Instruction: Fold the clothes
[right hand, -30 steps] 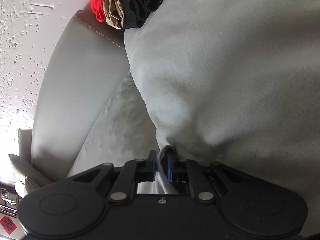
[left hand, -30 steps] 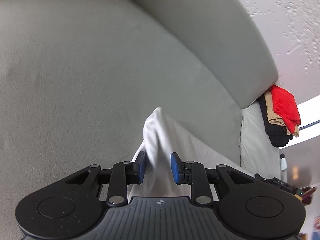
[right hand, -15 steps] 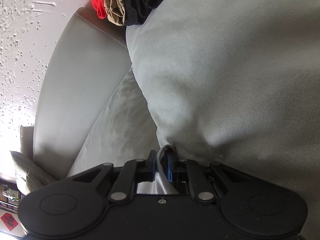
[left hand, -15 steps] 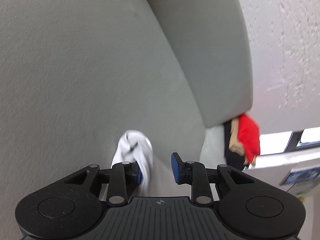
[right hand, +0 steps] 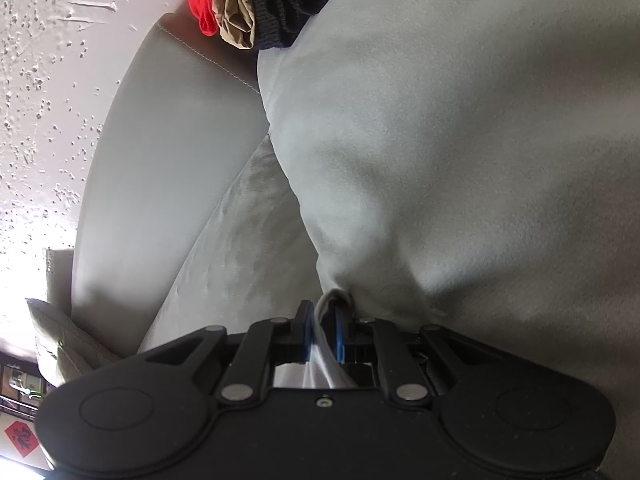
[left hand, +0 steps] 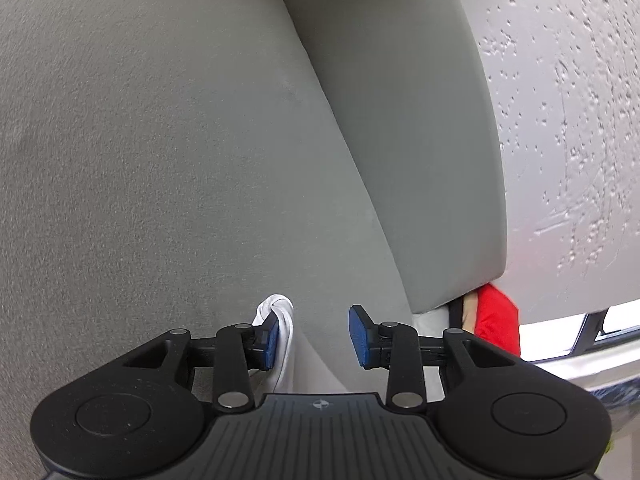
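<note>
A white garment (left hand: 282, 332) hangs as a bunched fold against the left pad of my left gripper (left hand: 314, 338), whose jaws stand wide apart over the grey sofa cushion (left hand: 160, 160). In the right wrist view my right gripper (right hand: 323, 334) is shut on a thin edge of the white garment (right hand: 320, 354), right at the grey sofa cushion (right hand: 460, 160). Most of the garment is hidden under the grippers.
A pile of folded clothes, red (left hand: 496, 318), tan and black, sits at the sofa's end; it also shows in the right wrist view (right hand: 256, 0). The sofa backrest (left hand: 400, 120) and a textured white wall (left hand: 568, 100) lie ahead. A small cushion (right hand: 56, 344) lies at lower left.
The left gripper has swung and tilted up; the white cloth that lay between its open jaws now only hangs at the left pad. The right gripper stays shut on the cloth, nearly still.
</note>
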`<state>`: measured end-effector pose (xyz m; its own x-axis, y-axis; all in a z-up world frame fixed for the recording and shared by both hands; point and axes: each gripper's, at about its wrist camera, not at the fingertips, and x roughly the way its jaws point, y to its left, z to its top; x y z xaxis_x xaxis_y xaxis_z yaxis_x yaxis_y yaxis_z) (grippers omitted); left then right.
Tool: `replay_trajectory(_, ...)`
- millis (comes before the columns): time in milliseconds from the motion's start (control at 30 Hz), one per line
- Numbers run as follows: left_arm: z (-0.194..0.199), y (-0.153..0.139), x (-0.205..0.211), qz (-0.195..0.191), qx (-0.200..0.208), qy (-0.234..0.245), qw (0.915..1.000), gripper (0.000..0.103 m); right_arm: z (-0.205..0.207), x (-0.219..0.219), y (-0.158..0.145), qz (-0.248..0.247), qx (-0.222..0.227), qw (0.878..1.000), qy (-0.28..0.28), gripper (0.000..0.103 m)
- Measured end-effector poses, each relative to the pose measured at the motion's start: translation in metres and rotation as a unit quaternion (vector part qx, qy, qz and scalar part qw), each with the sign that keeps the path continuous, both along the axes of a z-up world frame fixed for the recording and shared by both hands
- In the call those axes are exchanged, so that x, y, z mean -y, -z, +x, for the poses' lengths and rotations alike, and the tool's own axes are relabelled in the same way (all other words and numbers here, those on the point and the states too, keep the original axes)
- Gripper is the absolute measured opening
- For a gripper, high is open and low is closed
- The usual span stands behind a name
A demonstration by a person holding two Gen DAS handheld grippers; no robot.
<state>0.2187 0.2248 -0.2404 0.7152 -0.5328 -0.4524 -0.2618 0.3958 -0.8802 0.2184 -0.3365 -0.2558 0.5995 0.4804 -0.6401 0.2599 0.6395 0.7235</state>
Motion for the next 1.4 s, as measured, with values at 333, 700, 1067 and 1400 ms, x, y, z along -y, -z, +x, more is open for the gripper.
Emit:
replay_trajectory(333, -0.013, -0.004, 0.003, 0.058, -0.035, -0.046, 0.9967, 0.000, -0.004, 0.001, -0.005, -0.006, -0.001, 1.000, -0.001, 0.014)
replay_trajectory(700, -0.026, -0.023, -0.005, 0.085, -0.033, -0.066, 0.9936, 0.028, -0.003, 0.002, -0.002, 0.008, -0.004, 1.000, -0.008, 0.014)
replay_trajectory(1067, -0.009, -0.020, 0.011, 0.077, -0.028, 0.022, 0.9964, 0.025, -0.003, 0.004, -0.003, 0.021, -0.006, 1.000, -0.013, 0.015)
replay_trajectory(1400, 0.016, -0.019, 0.025, 0.135, -0.041, 0.056, 0.9884, 0.000, 0.002, -0.004, -0.011, -0.019, -0.024, 0.999, -0.018, 0.010)
